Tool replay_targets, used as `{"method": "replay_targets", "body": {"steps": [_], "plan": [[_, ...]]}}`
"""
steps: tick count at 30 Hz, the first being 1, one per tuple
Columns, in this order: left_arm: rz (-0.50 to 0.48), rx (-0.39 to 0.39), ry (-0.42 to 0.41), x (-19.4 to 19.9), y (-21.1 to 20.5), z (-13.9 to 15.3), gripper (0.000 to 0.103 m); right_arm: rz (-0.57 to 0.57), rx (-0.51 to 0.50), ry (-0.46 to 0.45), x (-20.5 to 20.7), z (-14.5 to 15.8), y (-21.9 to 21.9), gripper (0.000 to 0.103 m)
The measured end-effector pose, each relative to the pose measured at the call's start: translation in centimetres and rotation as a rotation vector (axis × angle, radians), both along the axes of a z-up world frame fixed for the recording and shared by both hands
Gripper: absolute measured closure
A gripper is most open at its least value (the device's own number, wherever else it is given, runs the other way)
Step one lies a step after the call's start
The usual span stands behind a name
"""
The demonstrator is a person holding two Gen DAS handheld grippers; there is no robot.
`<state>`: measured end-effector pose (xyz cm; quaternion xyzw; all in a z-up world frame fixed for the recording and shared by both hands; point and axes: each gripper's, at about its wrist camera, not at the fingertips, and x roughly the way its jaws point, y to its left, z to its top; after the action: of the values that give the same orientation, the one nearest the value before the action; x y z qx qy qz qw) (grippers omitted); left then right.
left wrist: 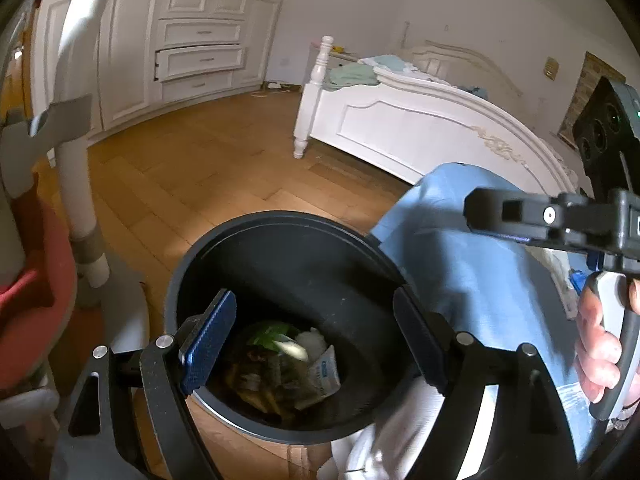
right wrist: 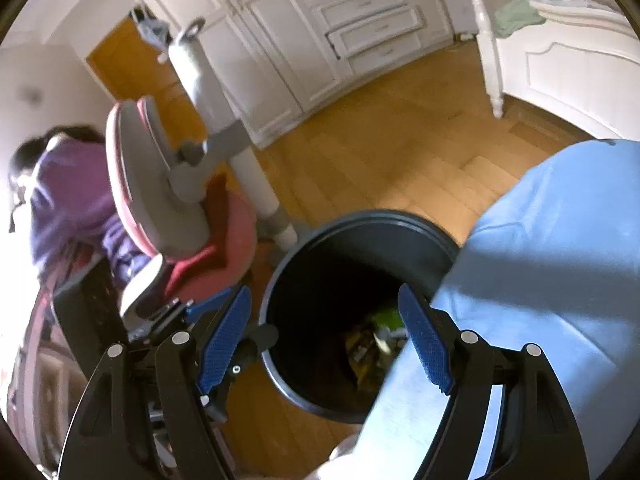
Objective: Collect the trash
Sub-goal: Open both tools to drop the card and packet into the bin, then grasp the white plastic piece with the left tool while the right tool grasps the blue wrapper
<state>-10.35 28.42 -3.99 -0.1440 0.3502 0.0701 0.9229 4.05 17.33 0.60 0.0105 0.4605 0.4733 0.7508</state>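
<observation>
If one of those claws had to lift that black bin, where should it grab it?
Probably the top rim of the black bin, coming down from above with one finger inside the wall and one outside. The bin stands upright and open, its round body looks too wide for the open left gripper, and the leg in blue jeans crowds one side.
</observation>
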Motion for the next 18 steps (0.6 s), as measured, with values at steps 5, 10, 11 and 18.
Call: {"method": "replay_targets", "body": {"steps": [5,10,11,18], "plan": [[-0.068,-0.023,-0.021,0.9,-2.6,1.4,0.022,-0.078,0.059,0.016,0.8,0.8,-4.4,0.027],[-0.203,-0.030,-0.035,2.7,-7.4,2.8,0.022,-0.179,0.089,0.011,2.0,1.3,-10.4,0.027],[-0.237,-0.031,-0.037,3.2,-8.7,3.1,0.022,-0.209,0.092,0.007,2.4,1.4,-12.1,0.027],[-0.407,-0.013,-0.015,6.3,-17.1,3.6,0.015,-0.382,0.086,-0.021,3.5,1.3,-22.2,0.027]]}}
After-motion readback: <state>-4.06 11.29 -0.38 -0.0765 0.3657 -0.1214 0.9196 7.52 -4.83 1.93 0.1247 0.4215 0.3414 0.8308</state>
